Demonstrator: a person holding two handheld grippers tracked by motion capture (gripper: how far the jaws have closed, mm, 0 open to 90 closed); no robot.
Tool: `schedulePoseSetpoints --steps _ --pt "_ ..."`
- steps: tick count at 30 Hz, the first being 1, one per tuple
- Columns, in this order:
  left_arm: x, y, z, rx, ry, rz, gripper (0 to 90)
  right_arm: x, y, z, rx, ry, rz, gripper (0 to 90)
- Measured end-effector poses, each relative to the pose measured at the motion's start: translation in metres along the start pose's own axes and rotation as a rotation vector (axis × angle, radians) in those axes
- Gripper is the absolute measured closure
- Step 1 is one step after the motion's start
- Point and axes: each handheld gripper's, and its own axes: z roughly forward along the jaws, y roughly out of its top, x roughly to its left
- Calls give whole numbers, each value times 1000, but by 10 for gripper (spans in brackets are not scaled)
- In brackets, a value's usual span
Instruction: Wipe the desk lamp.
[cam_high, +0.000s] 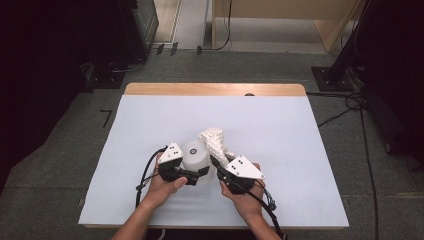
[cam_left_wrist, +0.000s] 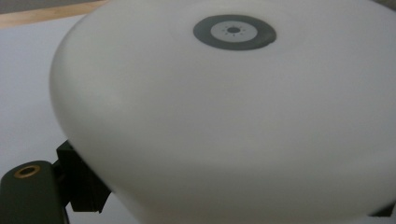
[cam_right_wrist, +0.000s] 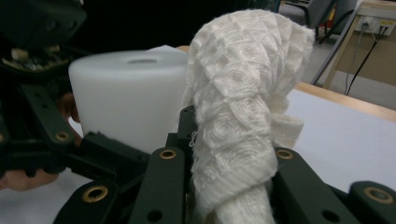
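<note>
A white cylinder (cam_high: 195, 152) with a grey ring on its top stands at the table's near middle. My left gripper (cam_high: 192, 170) is shut on its lower part, a jaw on either side. The left gripper view has the cylinder (cam_left_wrist: 210, 116) up close between the jaws of the left gripper (cam_left_wrist: 233, 200). A white, scale-textured cloth (cam_high: 212, 137) rises bunched beside the cylinder's right side. My right gripper (cam_high: 216, 161) is shut on its lower end. The cloth (cam_right_wrist: 243, 84) stands pinched in the right gripper (cam_right_wrist: 233, 144), next to the cylinder (cam_right_wrist: 126, 93).
A white sheet (cam_high: 150, 120) covers the table, with a wooden strip (cam_high: 215, 89) along the far edge. Cables trail from both grippers toward the near edge. Dark stands and a desk leg stand on the floor beyond the table.
</note>
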Motion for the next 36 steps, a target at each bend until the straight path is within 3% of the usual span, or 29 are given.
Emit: schedulePoseSetpoints --steps 7,12,14,16,18,23,25,27,33,36 --pt "8 3 -10 -47 7 -25 87 -1 -15 14 86 18 17 758" --pt "-1 0 -2 -16 49 47 87 -2 -10 10 55 18 28 757" --pt "-7 -1 1 -9 86 98 86 -4 -6 7 39 17 42 755" --pt "-8 -1 1 -10 108 117 86 -7 -5 4 21 28 58 755" --pt "-7 -1 1 -16 126 117 86 -10 -4 2 15 24 61 755" --pt "2 -5 2 -7 260 105 85 -23 -4 -1 3 -12 103 755" --pt "5 -6 2 2 293 98 85 -29 -4 -3 -3 -30 113 756" --pt "8 -7 2 1 301 92 85 -35 -5 -5 -6 -49 124 756" --pt "7 -15 9 42 305 134 83 -40 -11 -3 16 -67 138 757" --pt "10 -16 7 36 299 117 80 -39 -12 -1 17 -63 132 757"
